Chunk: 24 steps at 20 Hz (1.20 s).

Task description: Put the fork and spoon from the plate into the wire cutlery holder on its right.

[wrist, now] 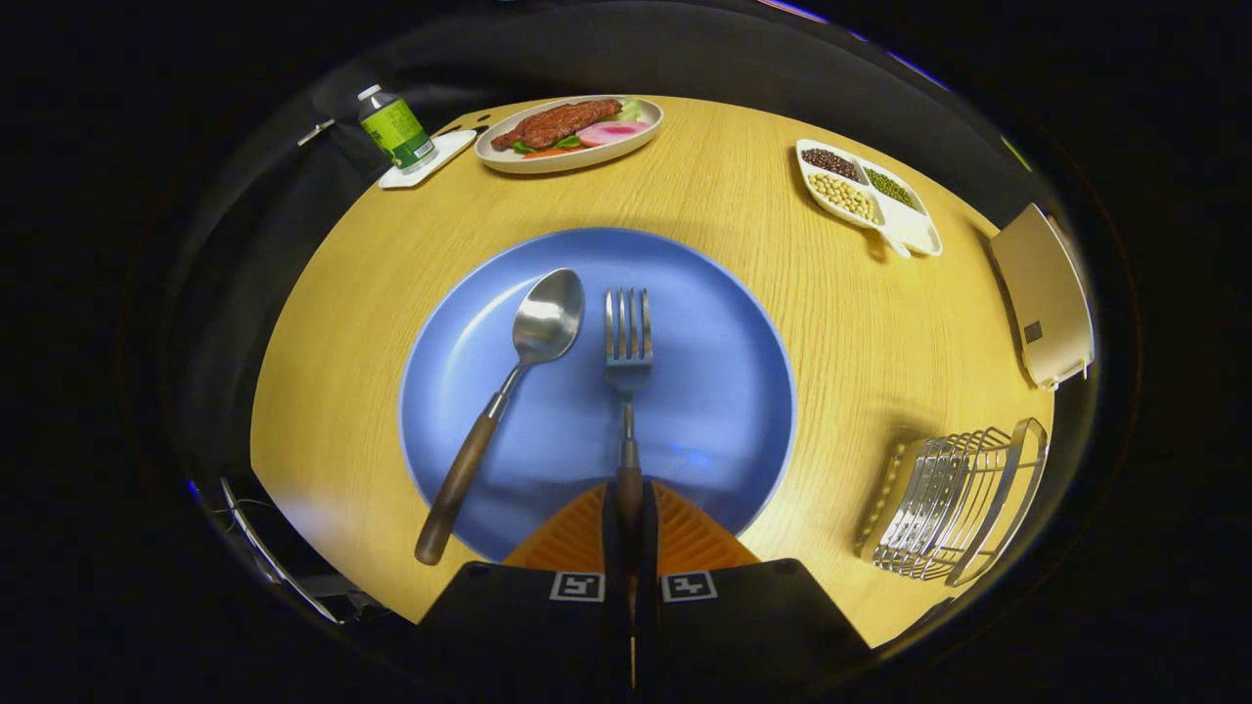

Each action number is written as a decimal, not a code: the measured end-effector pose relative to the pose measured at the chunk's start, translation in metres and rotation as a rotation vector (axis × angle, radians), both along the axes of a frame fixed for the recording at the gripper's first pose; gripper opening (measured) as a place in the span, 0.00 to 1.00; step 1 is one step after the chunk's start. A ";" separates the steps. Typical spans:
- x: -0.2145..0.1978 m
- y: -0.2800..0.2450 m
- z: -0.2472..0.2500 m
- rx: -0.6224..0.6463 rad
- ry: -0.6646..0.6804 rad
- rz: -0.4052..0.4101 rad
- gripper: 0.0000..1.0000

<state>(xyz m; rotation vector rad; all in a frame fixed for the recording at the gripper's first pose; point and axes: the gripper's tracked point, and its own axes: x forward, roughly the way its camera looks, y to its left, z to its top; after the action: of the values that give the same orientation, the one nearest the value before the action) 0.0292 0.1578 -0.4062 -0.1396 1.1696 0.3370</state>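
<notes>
At the bottom centre of the frame, the hand-held gripper [628, 508] has its two fingers drawn together on the dark wooden handle of a steel fork [627, 364], one finger pressing on either side of the handle's end. The fork runs straight ahead from the fingers, its tines pointing up the frame, over the middle of a large round blue plate [724, 411] that sits on a light wood-grain round table [831, 323]. Just left of the fork, and apart from it, a steel spoon with a brown wooden handle [509, 386] lies on the same plate; its bowl faces upward beside the fork's tines, and its handle slants down to the lower left, its end reaching past the plate's rim. At the lower right, well clear of the plate, stands a silver wire cutlery holder [954, 504] with nothing seen inside it. Farther up the right side lies a flat tan rectangular box [1045, 293] at the table's edge. Beyond it, at the upper right, a white divided dish [871, 196] holds dark, pale and green beans. At the top centre, an oval cream platter [569, 132] carries a slab of reddish-brown meat with vegetables. At the upper left, a small green-labelled bottle with a white cap [395, 127] stands on a white square coaster [428, 159].
</notes>
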 end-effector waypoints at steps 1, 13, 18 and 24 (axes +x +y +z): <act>-0.002 0.000 0.005 0.021 0.016 -0.010 0.06; -0.027 -0.094 0.132 0.094 -0.002 0.115 0.06; -0.031 -0.160 0.158 0.043 0.029 0.165 0.06; -0.030 -0.218 0.153 -0.058 0.129 0.181 0.06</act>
<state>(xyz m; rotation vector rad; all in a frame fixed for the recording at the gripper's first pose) -0.0009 -0.0602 -0.2534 -0.2785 1.2981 0.4775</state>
